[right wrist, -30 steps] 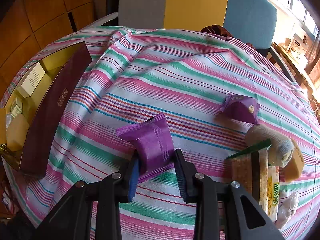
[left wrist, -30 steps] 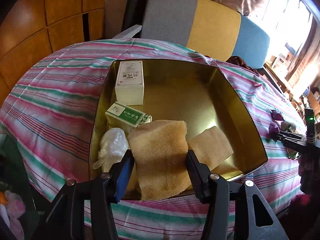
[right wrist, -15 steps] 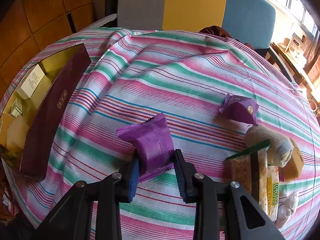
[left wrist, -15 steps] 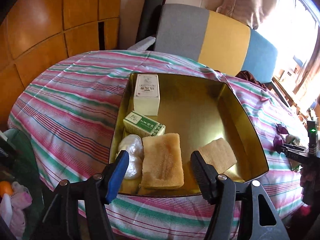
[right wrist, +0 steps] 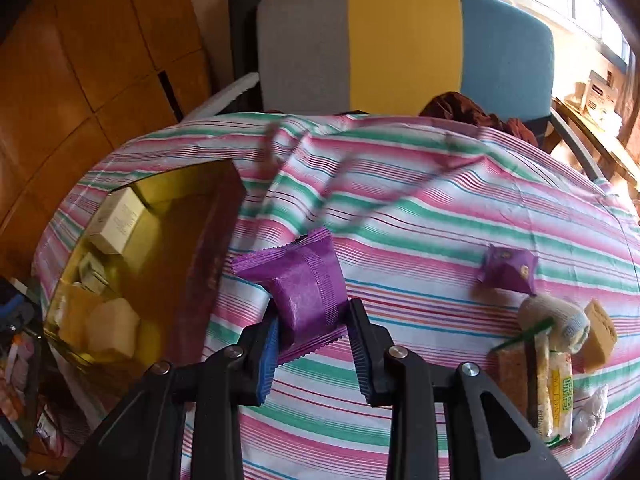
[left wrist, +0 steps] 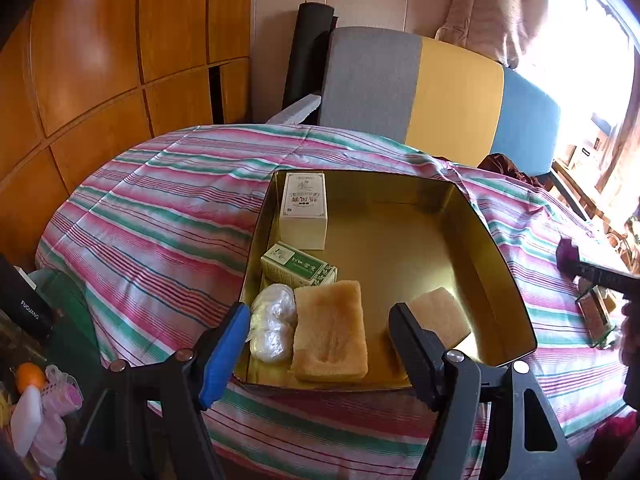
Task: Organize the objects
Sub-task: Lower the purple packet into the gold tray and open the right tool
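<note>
A: Left gripper (left wrist: 318,334) status?

B: Jaws opening, nothing between the pads. It hovers over the near edge of the gold tin (left wrist: 496,248). The big tan sponge (left wrist: 330,332) lies flat on the tin floor below the gap, not gripped.

A: What else is in the tin?

B: From the sponge: clear plastic-wrapped bundle (left wrist: 272,328) touching it at 9 o'clock, green-and-white carton (left wrist: 298,268) at 12, tall white box (left wrist: 304,210) beyond that in the far-left corner, smaller tan sponge (left wrist: 440,316) at 3, partly behind the right finger.

A: Right gripper (right wrist: 312,332)?

B: Clenched on the purple packet (right wrist: 304,288), pads pressing both sides, packet sticking out past the tips at 12. It's up off the striped cloth (right wrist: 420,216). Frame is motion-blurred.

A: Where relative to the tin?

B: Tin sits at 9 o'clock of the packet, maroon outer wall facing it. Near, not over it.

A: Left on the cloth?

B: Second purple packet (right wrist: 508,268) at 3 o'clock, apart. Past it a cluster at the right edge: rolled sock-like bundle (right wrist: 556,320), sponge wedge (right wrist: 600,334), cracker packs (right wrist: 536,380).
</note>
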